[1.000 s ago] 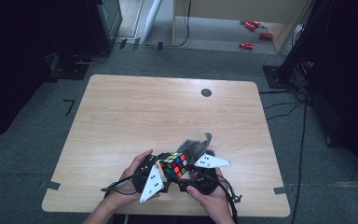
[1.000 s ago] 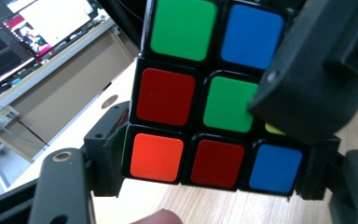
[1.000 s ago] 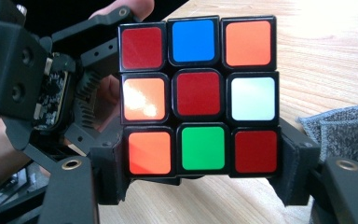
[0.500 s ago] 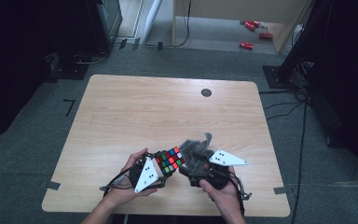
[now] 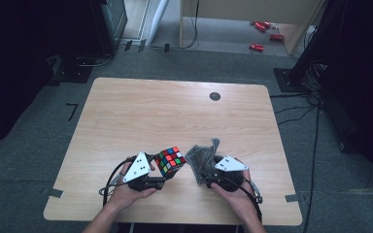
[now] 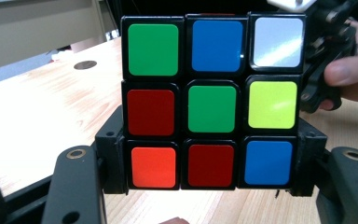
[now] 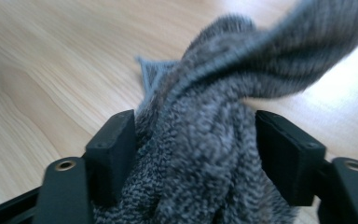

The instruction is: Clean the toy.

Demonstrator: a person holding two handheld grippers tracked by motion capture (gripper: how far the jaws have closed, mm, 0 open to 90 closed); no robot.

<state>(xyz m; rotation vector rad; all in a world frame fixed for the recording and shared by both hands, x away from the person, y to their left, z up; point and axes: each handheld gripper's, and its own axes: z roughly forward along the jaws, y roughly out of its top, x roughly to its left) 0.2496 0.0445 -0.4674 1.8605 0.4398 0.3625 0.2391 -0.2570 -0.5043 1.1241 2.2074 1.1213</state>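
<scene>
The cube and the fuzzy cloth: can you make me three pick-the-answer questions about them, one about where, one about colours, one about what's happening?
1. Where is the puzzle cube?
A. Between the left gripper's jaws
B. By the dark round hole at the table's far side
C. On the floor

2. In the left gripper view, what colour is the middle square of the cube face we see?
A. White
B. Green
C. Orange

3. What is the right gripper doing?
A. Its jaws hang bare
B. Its jaws squeeze the cube
C. Its jaws have the grey cloth bunched between them

Answers: 1 A, the black jaws press both sides of the cube. 2 B, the centre square is green. 3 C, the right gripper view shows grey knit filling the gap between its jaws, which have just been closing.
</scene>
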